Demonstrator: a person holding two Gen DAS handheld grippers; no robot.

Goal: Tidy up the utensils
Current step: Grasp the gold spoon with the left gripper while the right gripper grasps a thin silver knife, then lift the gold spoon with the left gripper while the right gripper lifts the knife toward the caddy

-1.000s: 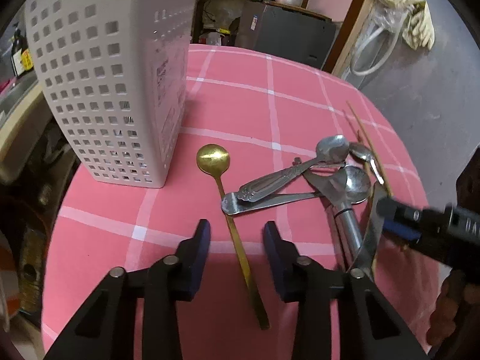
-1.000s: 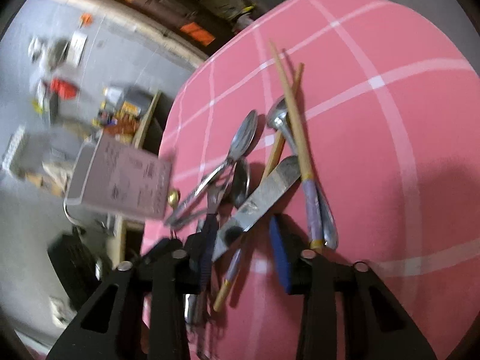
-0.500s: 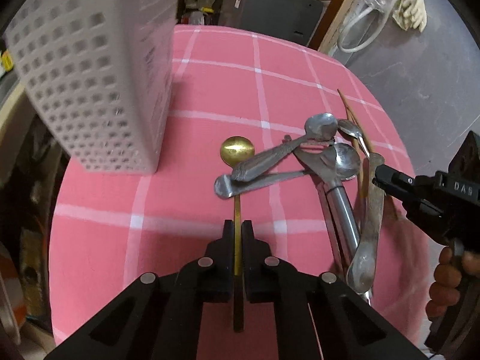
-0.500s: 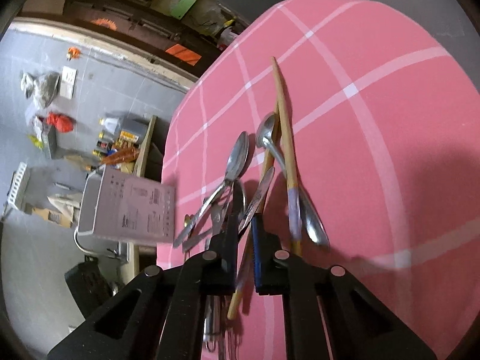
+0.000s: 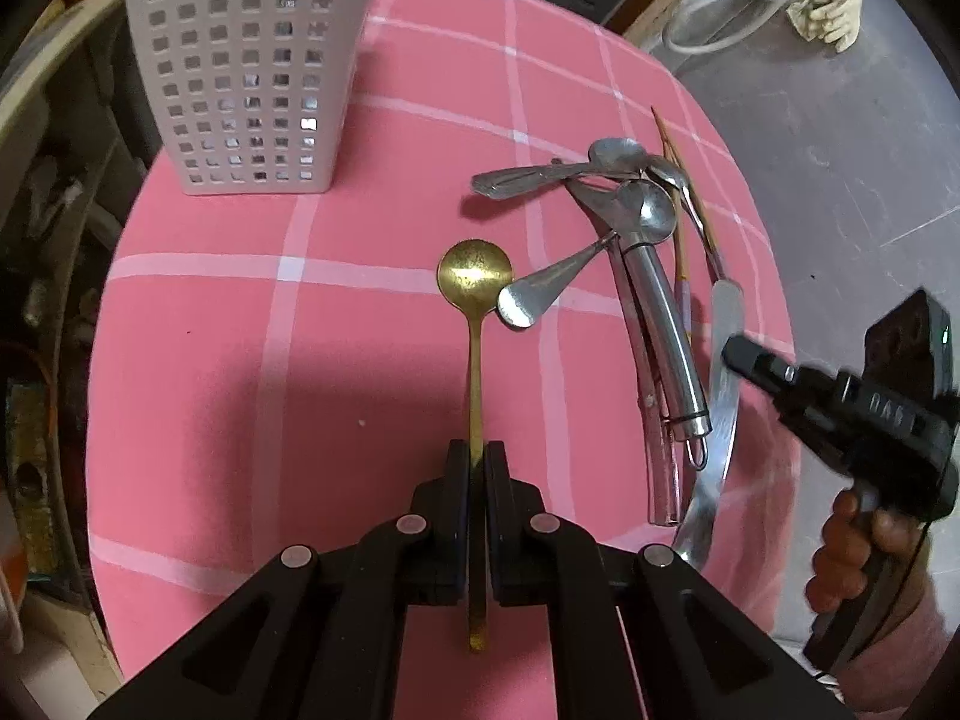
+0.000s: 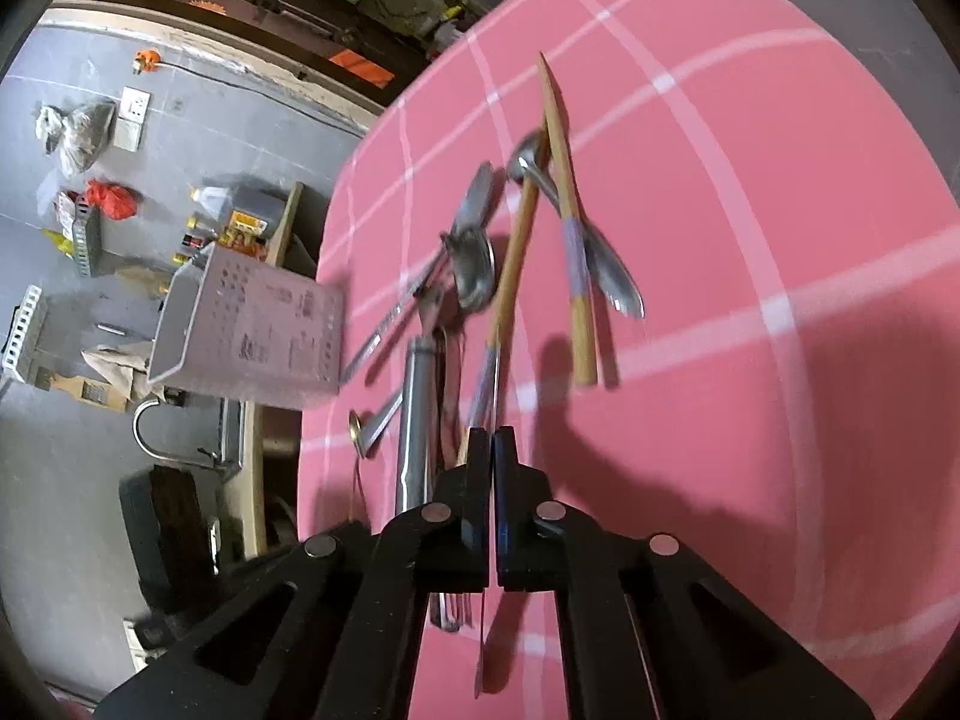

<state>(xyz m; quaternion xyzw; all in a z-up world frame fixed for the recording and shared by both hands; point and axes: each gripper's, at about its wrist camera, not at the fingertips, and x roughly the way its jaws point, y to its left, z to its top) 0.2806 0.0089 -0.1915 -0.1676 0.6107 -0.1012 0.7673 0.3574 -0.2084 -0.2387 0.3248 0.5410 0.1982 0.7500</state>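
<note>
Surface: round table w/ pink checked cloth (image 5: 252, 360), grey floor beyond.
L gripper (image 5: 478, 462): jaws clamped on gold spoon (image 5: 475, 276) handle, bowl pointing away.
R gripper (image 6: 492, 450): jaws just closed, pinching flat silver knife (image 5: 723, 360) edge-on.
Pile: silver spoons (image 5: 618, 156), chopsticks (image 6: 564, 180) just beside R gripper.
Basket (image 5: 240, 60): white, perforated, upright, far left of cloth.

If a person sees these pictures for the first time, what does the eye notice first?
First, the left gripper at the bottom centre, jaws shut on the thin handle of a gold metal spoon on the pink checked tablecloth. Then the tangled heap of silver cutlery to its right, and the tall white perforated plastic basket at upper left.
</note>
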